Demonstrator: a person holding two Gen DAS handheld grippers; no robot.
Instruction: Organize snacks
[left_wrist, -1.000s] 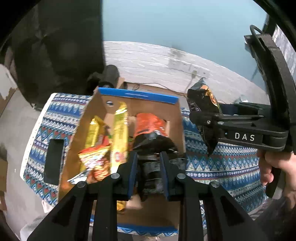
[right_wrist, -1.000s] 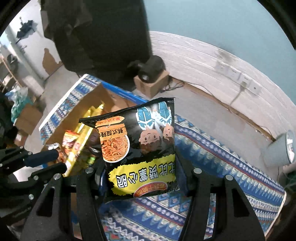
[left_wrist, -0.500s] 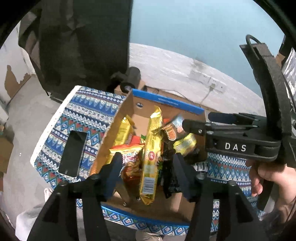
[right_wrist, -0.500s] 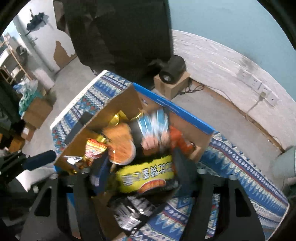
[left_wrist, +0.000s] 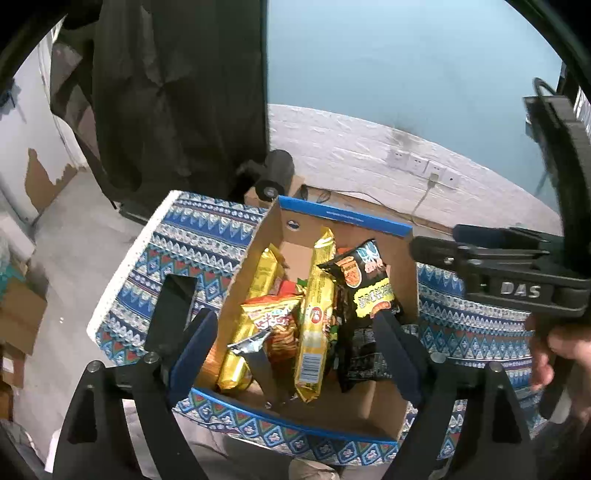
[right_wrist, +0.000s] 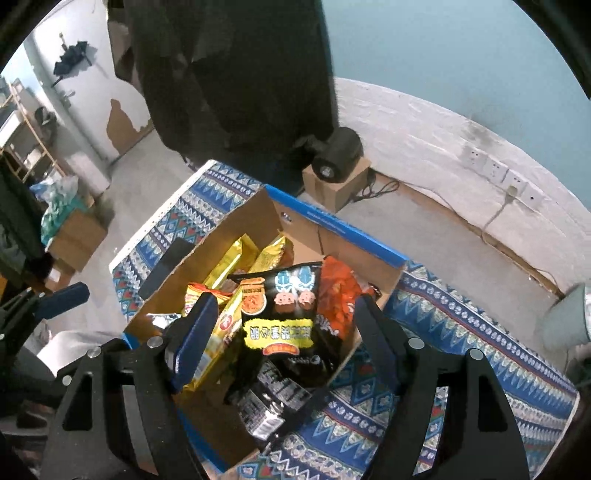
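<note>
We see the black snack bag (right_wrist: 284, 306) leaning inside the cardboard box (right_wrist: 332, 225), beside the tall yellow packet (left_wrist: 317, 295) and an orange bag (right_wrist: 340, 295). Both our left claw (left_wrist: 295, 339) and right claw (right_wrist: 280, 332) gape wide above the box, gripping nothing. The box sits on the patterned worktop (right_wrist: 461, 332).

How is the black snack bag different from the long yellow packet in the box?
The black snack bag is wide and dark, with cartoon faces and a yellow band of writing; the long yellow packet is narrow and golden, with a barcode at its near end. The black bag lies toward the right side of the cardboard box; the yellow packet lies down the middle. Both rest in the box, and neither is gripped.
</note>
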